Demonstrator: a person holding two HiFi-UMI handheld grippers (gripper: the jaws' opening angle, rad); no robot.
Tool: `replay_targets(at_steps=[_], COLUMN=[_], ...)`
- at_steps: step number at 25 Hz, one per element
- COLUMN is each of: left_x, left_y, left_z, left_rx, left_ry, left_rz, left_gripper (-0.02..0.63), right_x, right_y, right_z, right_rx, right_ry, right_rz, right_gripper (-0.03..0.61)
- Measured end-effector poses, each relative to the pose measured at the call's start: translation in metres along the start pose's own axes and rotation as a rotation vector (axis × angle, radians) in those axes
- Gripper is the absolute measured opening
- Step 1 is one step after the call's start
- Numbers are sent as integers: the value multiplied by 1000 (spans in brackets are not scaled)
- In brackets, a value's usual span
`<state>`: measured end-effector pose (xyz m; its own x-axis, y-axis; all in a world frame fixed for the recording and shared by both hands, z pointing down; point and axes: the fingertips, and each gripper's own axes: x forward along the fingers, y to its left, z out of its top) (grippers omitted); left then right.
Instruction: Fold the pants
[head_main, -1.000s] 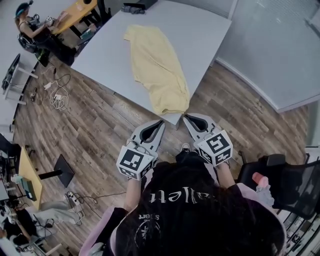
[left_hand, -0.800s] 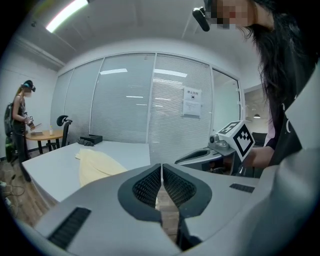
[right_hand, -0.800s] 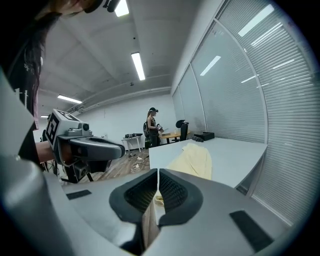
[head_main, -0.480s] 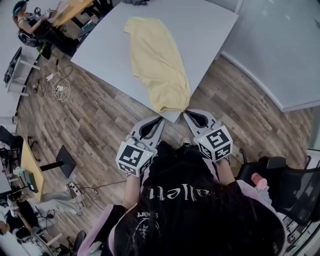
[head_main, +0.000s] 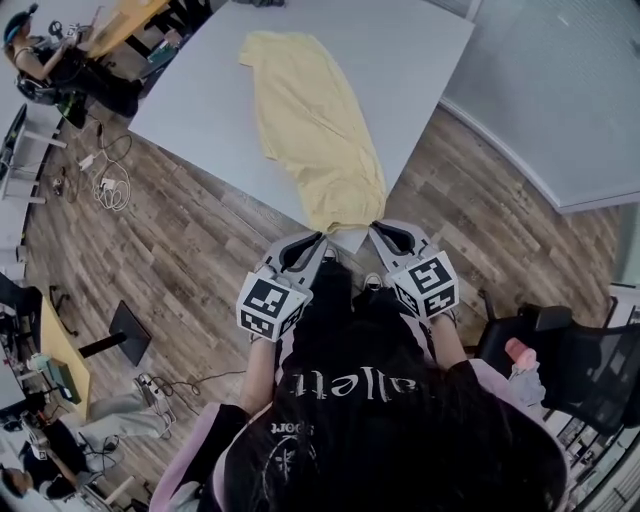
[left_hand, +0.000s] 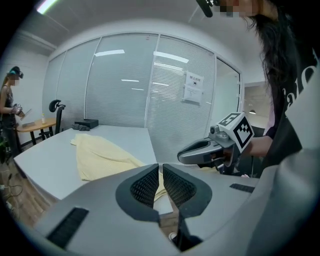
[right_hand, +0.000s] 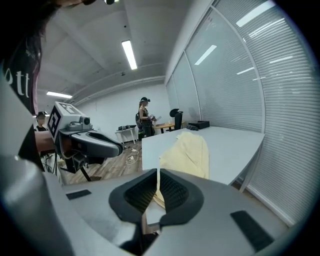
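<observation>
Overhead, the head view alone shows the one pair of yellow pants at full length on the single grey table, its near hem just ahead of both sets of tips. Two grippers are present: the left gripper and the right gripper, each with jaws pressed together on nothing. Only the left gripper view shows paper notices on the glass wall beyond its jaws, with the other gripper to their right.
</observation>
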<state>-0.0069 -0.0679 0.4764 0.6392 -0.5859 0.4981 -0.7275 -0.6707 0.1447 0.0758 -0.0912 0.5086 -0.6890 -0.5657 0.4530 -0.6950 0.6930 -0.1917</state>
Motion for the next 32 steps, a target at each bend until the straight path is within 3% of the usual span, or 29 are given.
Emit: replay_targets(at_steps=[6, 9, 12, 18, 23, 28, 32], left_x=[25, 40, 52, 75, 101, 114, 117], left_y=[8, 13, 19, 30, 32, 30, 29], left_z=[-34, -54, -76, -97, -120, -152, -155], left_rx=[6, 5, 26, 117, 218, 284, 260], left_ry=[108, 151, 216, 281, 358, 473, 473], left_rz=[-126, -173, -202, -225, -278, -319, -329], left_gripper=[28, 29, 92, 155, 216, 221, 221], right_x=[28, 39, 45, 59, 75, 88, 90], right_y=[-7, -11, -16, -26, -32, -33, -32], right_z=[-38, -54, -66, -94, -121, -143, -146], right_rx=[-156, -170, -186, -281, -413, -556, -532], right_ry=[155, 204, 247, 375, 519, 625, 639], right_rz=[-31, -7, 13, 77, 135, 155, 185], right_gripper=[29, 38, 153, 219, 229, 235, 227])
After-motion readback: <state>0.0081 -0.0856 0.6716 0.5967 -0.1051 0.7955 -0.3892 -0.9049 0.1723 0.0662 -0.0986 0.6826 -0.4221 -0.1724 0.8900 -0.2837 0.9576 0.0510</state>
